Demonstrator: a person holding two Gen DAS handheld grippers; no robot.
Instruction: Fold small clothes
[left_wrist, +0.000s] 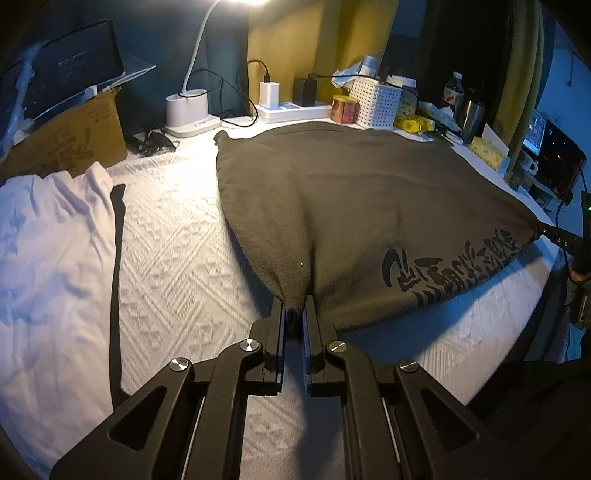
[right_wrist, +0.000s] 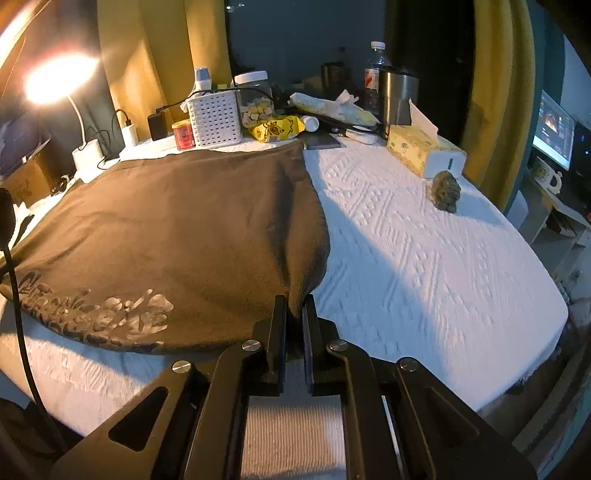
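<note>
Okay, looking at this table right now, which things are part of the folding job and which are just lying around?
Part of the job:
- brown printed cloth, pinched at its two near corners
- left gripper, shut on one corner
- right gripper, shut on the other
- white garment, possibly next

Just lying about:
- desk lamp
- white basket
- tissue box
- steel tumbler
- red tin

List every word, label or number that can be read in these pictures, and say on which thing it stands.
No text can be read with certainty.
Brown cloth: large dark brush-style print, not legible.
Cardboard box: faint print, too blurred.
Black panel: one line of small letters, too small.
Red tin, bottle, yellow packet: labels too small.
</note>
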